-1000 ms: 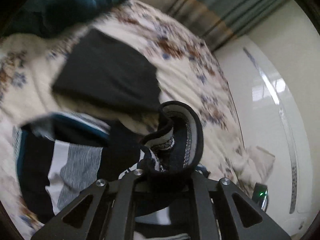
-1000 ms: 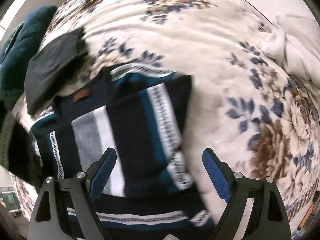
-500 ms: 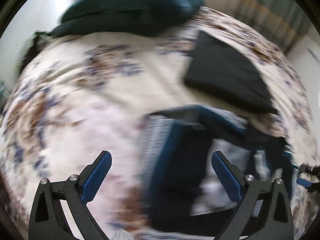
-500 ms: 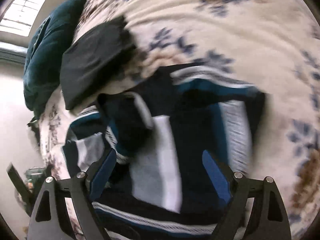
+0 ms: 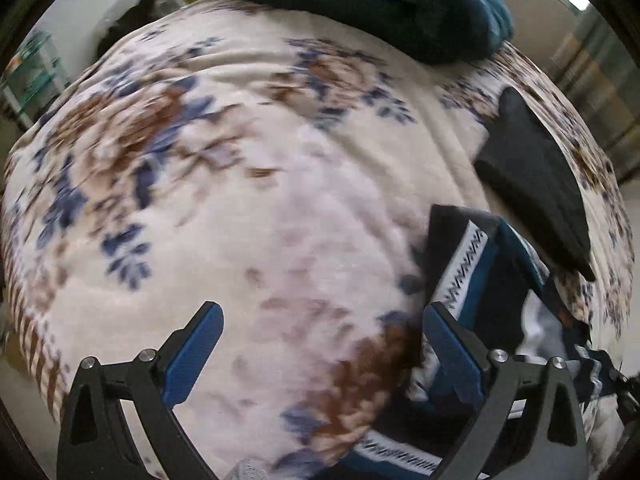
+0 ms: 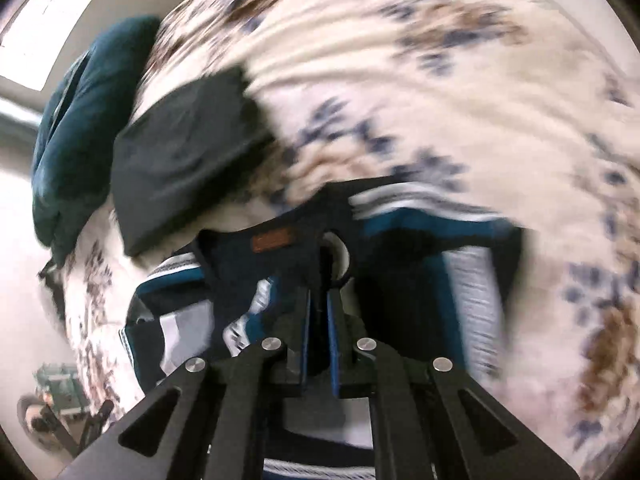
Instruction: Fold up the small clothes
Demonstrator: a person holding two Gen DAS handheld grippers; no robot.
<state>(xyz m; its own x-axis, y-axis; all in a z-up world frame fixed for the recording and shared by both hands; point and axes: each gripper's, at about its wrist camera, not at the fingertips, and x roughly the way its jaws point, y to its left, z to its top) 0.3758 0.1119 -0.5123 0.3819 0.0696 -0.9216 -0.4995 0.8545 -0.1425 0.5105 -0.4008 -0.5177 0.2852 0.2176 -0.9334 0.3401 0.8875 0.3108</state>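
The right tool point(image 6: 319, 322) has its two blue pads drawn almost together, pinching a dark navy fold of the striped garment point(image 6: 404, 240) between them, the cloth bunched up in front of the tips; just beyond the pinch a small brown patch point(image 6: 272, 239) sits on the navy cloth; the garment's teal, white and grey bands spread to either side of the tool, a white-striped edge running off to the right over the floral blanket point(image 6: 440, 80); much of this view is smeared by blur, so finer detail of the fold cannot be told. Up and to the left of the garment, close to its edge, lies a folded black cloth point(image 6: 180, 152), and beyond that, at the far left, a dark teal bundle point(image 6: 80, 120). The left tool point(image 5: 322, 334) stands wide open with nothing between its blue pads; it hangs above bare floral blanket point(image 5: 240, 160), its right finger point(image 5: 452, 352) beside the left edge of the striped garment point(image 5: 480, 272), though whether it touches the cloth cannot be told; in this view the garment lies at the lower right of the bed, a white zigzag-patterned band and a teal band showing along its near edge; the folded black cloth point(image 5: 532, 176) lies just past it toward the upper right, and the dark teal bundle point(image 5: 380, 4) lies across the far end of the blanket.
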